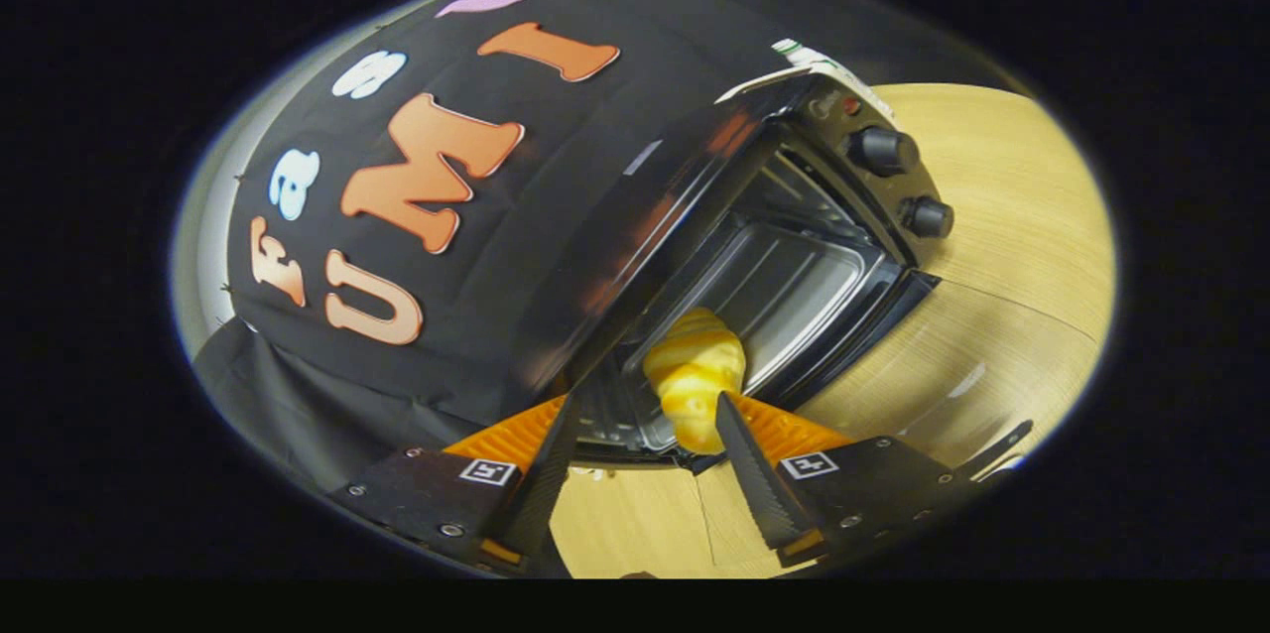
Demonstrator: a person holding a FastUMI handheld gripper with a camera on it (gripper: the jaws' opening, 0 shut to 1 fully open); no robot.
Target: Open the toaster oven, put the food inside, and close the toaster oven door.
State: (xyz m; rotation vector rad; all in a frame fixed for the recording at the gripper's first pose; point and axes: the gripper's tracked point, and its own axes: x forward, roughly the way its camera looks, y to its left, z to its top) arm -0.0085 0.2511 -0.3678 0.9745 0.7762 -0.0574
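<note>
- Croissant (695, 375) lies on the tray (794, 301) inside the open toaster oven (843, 216).
- Gripper (650, 430) jaws spread apart, released, fingertips flanking the croissant's near end.
- Oven door (645, 236) is ajar.

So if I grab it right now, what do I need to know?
Gripper: fingers open, holding nothing; the croissant sits just ahead, by one finger.
Toaster oven: door open, croissant lying at the front of the cavity, on the tray as far as I can tell.
Done: door opened, food in.
Left: perhaps nudge it deeper, back out, close the door.
</note>
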